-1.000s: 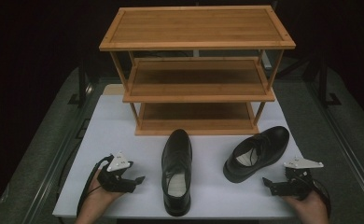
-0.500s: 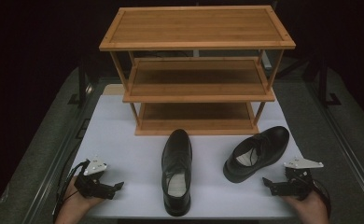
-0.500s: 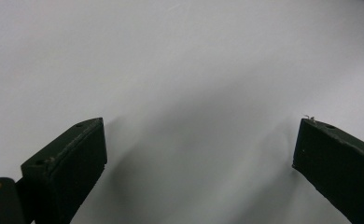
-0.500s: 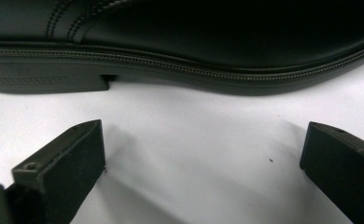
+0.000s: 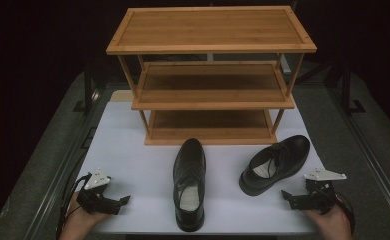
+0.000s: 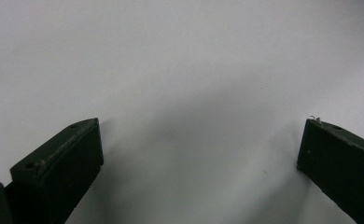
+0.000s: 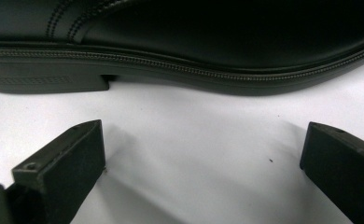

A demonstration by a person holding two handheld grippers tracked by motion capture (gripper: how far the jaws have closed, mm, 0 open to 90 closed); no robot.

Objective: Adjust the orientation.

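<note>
Three-tier wooden shoe rack (image 5: 210, 75) at the back of a white table (image 5: 133, 155), two black shoes (image 5: 189, 182) in front, left gripper (image 5: 114, 204) and right gripper (image 5: 292, 200) near the front corners, jaws apart.

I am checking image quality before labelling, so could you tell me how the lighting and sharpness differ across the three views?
High view: white table evenly lit, surroundings nearly black, rack clear. Left gripper view: soft shadows between the left gripper jaws, table featureless. Right gripper view: shoe very dark, its sole stitching still sharp.
</note>
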